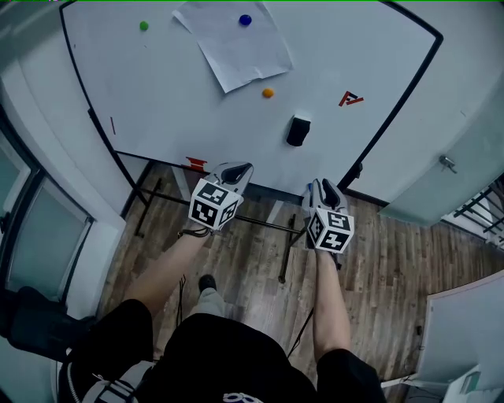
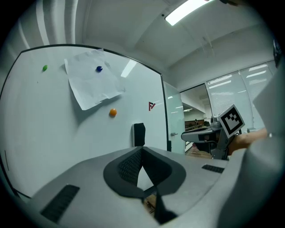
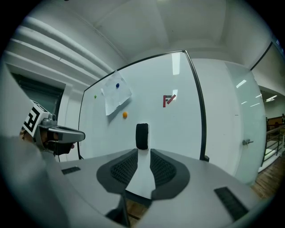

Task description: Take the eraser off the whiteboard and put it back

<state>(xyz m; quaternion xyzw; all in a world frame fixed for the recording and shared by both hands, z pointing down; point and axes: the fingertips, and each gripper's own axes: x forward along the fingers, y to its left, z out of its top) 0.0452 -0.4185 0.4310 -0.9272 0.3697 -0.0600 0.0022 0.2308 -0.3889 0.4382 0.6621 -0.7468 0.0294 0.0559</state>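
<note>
The black eraser (image 1: 298, 131) sticks upright on the whiteboard (image 1: 157, 102), right of centre and low down. It also shows straight ahead of my right gripper (image 3: 143, 153), where the eraser (image 3: 142, 136) stands just past the fingertips without touching them. A narrow gap shows between the right jaws and nothing is in it. My right gripper (image 1: 325, 189) hangs below the eraser in the head view. My left gripper (image 1: 240, 169) points at the board further left with its tips meeting and nothing held. From the left gripper (image 2: 142, 149) the eraser (image 2: 139, 134) lies well ahead.
A sheet of paper (image 1: 234, 43) hangs under a blue magnet (image 1: 245, 20); an orange magnet (image 1: 268, 93) and a green magnet (image 1: 143, 26) dot the board. A red logo (image 1: 350, 99) is at right. The board's black stand (image 1: 236, 220) crosses the wood floor. A door handle (image 1: 447, 164) is at far right.
</note>
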